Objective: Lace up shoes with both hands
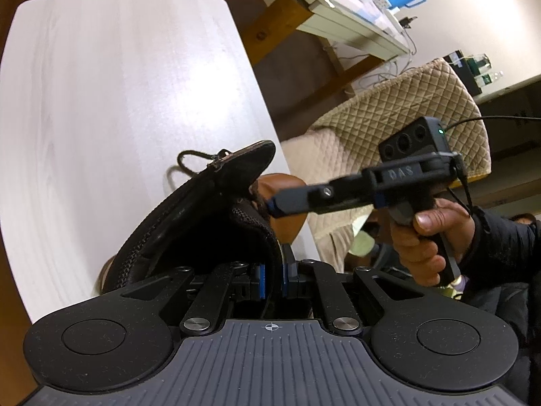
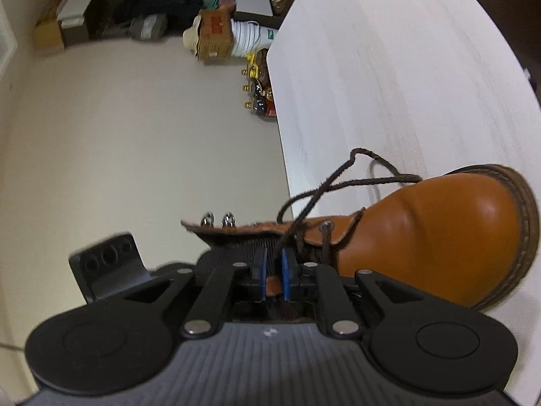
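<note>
Closest in the left wrist view, the left gripper is clamped on the boot's rear collar, its blue pads pinching the dark padded edge and bracing the boot against the white table, near the table's right edge. Just past it the black tongue stands up, with a loop of dark lace lying on the table beyond.

From the right, a hand brings the right gripper in level, its tip at the boot's open throat beside the tongue. In its own view, the right gripper's jaws stand slightly apart; tan leather shows in the gap, but whether the pads press on it I cannot tell, and no lace seems pinched. The lace crosses over the lower eyelets and trails off toward the toe, while two metal hooks on the left flap stand bare.

By my reckoning the lacing is partway done: lower eyelets threaded, upper hooks waiting. The next move wants the right gripper to catch a free lace end and carry it round a bare hook, while the left keeps the boot from sliding. A thin, limp lace could easily slip from the pads.
</note>
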Motion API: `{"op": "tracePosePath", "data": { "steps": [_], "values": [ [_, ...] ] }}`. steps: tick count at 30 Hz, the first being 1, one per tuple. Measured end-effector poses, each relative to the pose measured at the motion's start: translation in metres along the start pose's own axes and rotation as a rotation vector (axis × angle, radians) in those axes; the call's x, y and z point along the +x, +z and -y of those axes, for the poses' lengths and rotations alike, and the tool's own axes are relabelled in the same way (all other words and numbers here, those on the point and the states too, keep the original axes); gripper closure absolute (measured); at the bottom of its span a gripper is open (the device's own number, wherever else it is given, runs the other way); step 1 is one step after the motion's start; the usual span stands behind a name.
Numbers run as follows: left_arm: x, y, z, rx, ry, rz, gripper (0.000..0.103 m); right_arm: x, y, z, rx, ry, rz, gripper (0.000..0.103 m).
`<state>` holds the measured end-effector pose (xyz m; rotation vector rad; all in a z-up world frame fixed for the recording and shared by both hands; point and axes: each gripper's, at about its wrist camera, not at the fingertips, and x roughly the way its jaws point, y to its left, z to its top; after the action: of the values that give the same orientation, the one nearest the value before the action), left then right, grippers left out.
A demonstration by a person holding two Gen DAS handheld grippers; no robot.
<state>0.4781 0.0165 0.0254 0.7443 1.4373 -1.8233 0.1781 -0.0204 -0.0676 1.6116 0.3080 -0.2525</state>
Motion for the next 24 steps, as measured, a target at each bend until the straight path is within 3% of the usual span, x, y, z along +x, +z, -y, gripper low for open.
{"op": "tracePosePath", "data": {
  "steps": [4, 5, 8, 12, 16, 19, 24],
  "values": [
    [0.000, -0.001, 0.000, 0.000, 0.001, 0.003, 0.094, 0.011, 0.003, 0.003, 0.020, -0.004, -0.006, 0.092],
    [0.000, -0.002, 0.000, 0.000, 0.000, 0.003, 0.094, 0.011, 0.003, 0.002, 0.014, -0.001, -0.003, 0.100],
    [-0.001, -0.003, -0.001, 0.000, -0.003, 0.009, 0.094, 0.014, 0.003, -0.006, -0.035, -0.007, -0.009, 0.100],
    [0.000, -0.004, -0.004, 0.000, 0.003, 0.003, 0.094, 0.024, -0.001, -0.011, -0.082, -0.022, -0.086, 0.100],
    [-0.001, -0.006, -0.007, -0.017, -0.004, 0.015, 0.094, 0.016, 0.002, -0.009, -0.052, -0.020, -0.077, 0.088],
    [-0.002, -0.007, -0.007, -0.018, -0.006, 0.018, 0.094, 0.003, -0.001, -0.006, -0.047, -0.035, -0.041, 0.088],
    [-0.002, -0.006, -0.008, -0.024, -0.012, 0.020, 0.094, 0.004, -0.018, -0.017, -0.168, -0.056, -0.092, 0.088]
  ]
}}
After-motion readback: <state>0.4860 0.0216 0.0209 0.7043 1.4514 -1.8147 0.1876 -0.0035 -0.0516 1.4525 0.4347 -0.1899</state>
